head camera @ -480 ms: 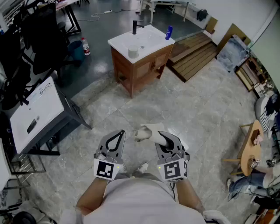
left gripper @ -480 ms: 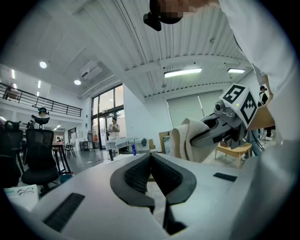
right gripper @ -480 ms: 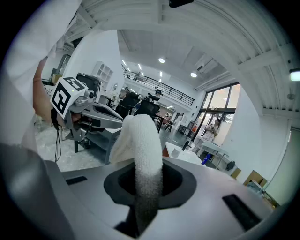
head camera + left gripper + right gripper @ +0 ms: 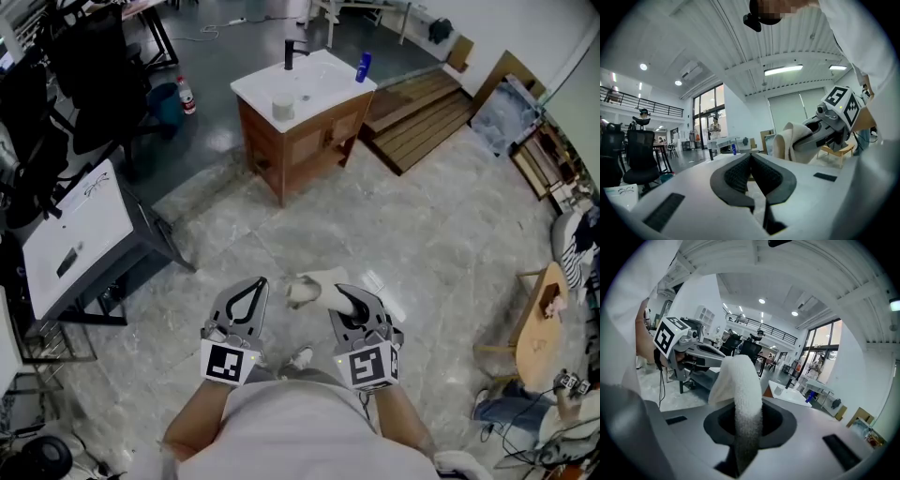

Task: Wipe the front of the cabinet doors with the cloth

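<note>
Right gripper view: the right gripper (image 4: 749,420) is clenched on the white cloth (image 4: 739,376). The left gripper (image 4: 751,161) is closed on nothing. The wooden cabinet (image 4: 302,142) stands well apart at upper centre of the head view, on a pale marbled floor (image 4: 422,244), with wooden pallets (image 4: 419,111) at upper right.

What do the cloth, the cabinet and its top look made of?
Cloth: pale, nubbly, terry-like fabric, folding softly. Cabinet: brown wood or veneer; grain too small to confirm. Top: white, smooth, slightly glossy, perhaps ceramic or stone.

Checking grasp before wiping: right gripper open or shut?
Shut: the right gripper pinches the cloth between its jaws.
</note>
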`<state>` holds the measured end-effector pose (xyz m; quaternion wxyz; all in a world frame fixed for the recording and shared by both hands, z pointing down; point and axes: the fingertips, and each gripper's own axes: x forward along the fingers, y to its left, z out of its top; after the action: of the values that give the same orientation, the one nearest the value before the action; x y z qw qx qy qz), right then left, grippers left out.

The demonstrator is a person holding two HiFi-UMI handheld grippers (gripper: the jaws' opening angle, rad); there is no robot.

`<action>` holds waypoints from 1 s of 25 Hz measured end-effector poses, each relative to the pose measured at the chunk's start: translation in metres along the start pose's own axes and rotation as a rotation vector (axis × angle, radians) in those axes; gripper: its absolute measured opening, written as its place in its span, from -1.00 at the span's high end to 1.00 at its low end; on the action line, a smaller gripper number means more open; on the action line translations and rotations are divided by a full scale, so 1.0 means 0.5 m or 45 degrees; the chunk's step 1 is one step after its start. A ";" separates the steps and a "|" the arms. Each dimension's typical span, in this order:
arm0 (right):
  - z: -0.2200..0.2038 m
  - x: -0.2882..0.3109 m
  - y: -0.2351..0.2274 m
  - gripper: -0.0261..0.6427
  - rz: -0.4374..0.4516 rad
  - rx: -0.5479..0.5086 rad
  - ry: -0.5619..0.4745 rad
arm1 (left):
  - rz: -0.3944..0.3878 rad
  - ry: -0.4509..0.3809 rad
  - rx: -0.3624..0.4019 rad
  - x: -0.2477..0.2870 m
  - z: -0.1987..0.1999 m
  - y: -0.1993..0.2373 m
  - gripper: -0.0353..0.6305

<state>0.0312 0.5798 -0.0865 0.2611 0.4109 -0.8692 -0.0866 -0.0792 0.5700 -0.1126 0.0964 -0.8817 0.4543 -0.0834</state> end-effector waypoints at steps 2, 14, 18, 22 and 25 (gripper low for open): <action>-0.014 -0.007 -0.010 0.71 0.004 -0.012 -0.015 | 0.014 0.002 -0.004 0.014 -0.002 -0.015 0.84; -0.089 0.019 -0.096 0.71 0.003 -0.002 0.016 | 0.062 -0.020 -0.091 0.127 -0.020 -0.019 0.84; -0.100 0.074 -0.139 0.71 -0.004 -0.026 0.024 | 0.046 -0.020 -0.119 0.204 -0.056 0.013 0.84; -0.096 0.166 -0.198 0.71 0.002 -0.028 0.036 | 0.024 -0.043 -0.093 0.308 -0.075 0.078 0.84; -0.089 0.263 -0.258 0.71 0.017 -0.026 0.062 | 0.020 -0.030 -0.101 0.392 -0.100 0.153 0.84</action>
<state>0.0716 0.3995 -0.0457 0.2871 0.4045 -0.8643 -0.0837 -0.0384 0.3616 -0.0713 0.0675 -0.8822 0.4629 -0.0544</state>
